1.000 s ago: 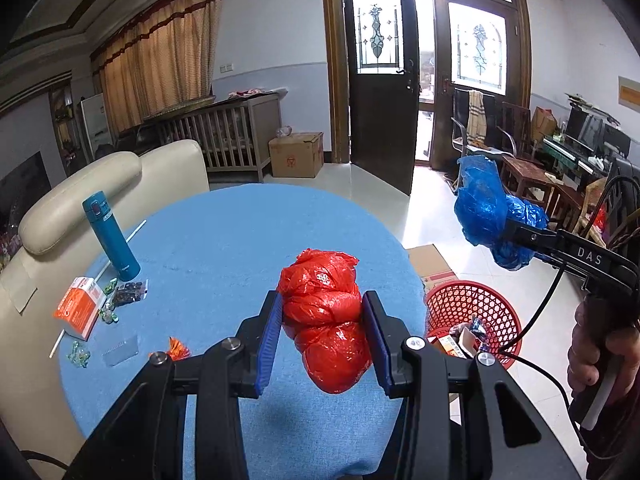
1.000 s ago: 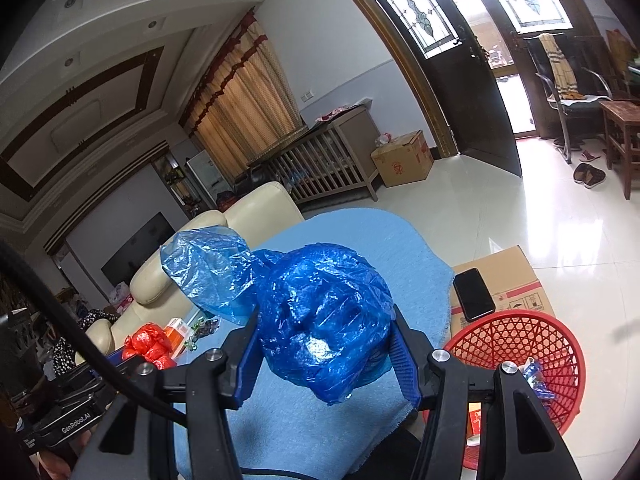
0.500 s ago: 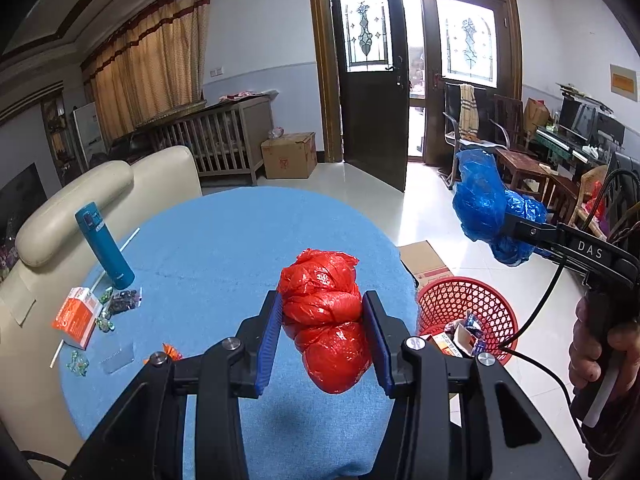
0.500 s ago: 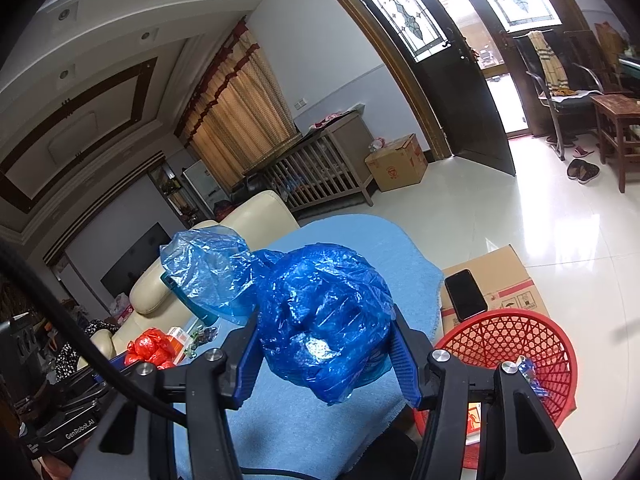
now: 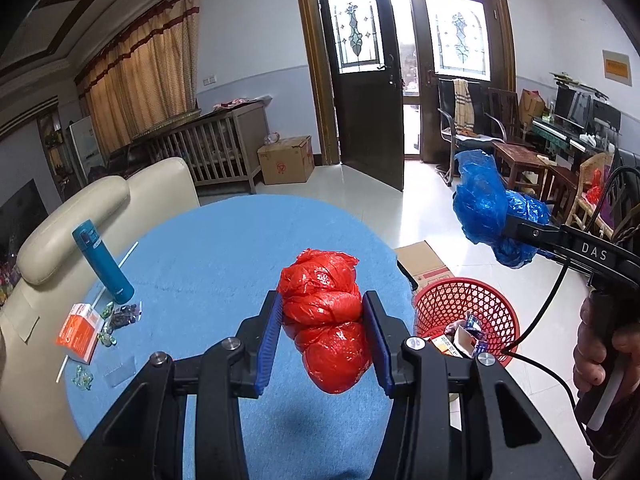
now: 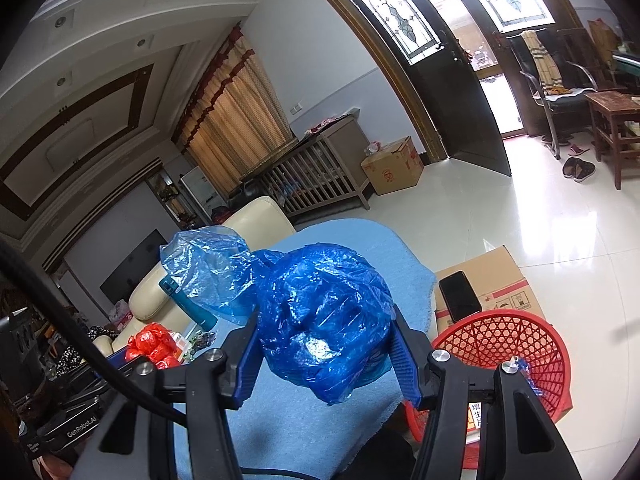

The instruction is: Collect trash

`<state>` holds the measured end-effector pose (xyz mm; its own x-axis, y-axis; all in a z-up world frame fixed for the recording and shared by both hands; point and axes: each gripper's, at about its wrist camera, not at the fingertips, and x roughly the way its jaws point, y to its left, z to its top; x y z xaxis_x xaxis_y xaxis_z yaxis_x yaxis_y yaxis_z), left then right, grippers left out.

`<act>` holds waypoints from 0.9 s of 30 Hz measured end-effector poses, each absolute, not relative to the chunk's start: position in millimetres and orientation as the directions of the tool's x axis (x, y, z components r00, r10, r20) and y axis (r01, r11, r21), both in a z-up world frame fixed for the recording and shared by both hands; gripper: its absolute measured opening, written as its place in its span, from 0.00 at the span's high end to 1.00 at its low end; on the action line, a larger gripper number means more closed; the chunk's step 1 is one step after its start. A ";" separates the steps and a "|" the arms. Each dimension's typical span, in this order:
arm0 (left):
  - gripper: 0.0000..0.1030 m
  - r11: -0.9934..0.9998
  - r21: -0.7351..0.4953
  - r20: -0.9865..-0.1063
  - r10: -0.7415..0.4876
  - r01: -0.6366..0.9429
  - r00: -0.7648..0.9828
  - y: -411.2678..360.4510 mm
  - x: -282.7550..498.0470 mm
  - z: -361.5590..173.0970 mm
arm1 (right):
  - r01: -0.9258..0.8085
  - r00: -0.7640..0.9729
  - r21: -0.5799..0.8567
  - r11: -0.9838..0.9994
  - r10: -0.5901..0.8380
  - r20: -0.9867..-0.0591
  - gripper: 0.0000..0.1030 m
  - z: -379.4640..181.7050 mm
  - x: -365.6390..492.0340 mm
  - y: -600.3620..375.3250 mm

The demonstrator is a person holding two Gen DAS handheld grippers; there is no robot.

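Crumpled red plastic bag bundle (image 5: 326, 320) clamped in left tool (image 5: 325, 334), hanging above blue-cloth round table (image 5: 224, 248). Knotted blue plastic bag bundle (image 6: 320, 320) pinched in right tool (image 6: 324, 354), off table edge, above and just short of red mesh plastic basket (image 5: 466, 306) on floor. Basket already holds wrappers; both bundles not yet dropped. Small scraps (image 5: 106, 330) left on table near teal flask (image 5: 102, 266). Both tools tilted downward.

My two grippers are black, with blue ribbed fingers (image 5: 267, 338) and silver screws; the right gripper (image 5: 505, 227) bears white "DAS" lettering and black cables
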<state>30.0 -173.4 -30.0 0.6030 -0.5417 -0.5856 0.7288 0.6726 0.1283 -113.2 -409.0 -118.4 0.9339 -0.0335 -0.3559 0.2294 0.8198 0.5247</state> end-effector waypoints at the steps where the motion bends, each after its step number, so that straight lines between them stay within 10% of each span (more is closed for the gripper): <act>1: 0.59 0.670 0.131 -0.586 -0.542 0.730 0.602 -174.0 29.8 -30.2 | 0.232 0.934 0.529 0.817 -0.035 -0.355 0.42 -118.9 -115.0 -409.9; 27: 0.59 0.594 0.212 -0.594 -0.552 0.776 0.585 -216.6 7.8 -28.4 | 0.291 0.932 0.574 0.765 -0.092 -0.350 0.42 -121.2 -156.8 -412.4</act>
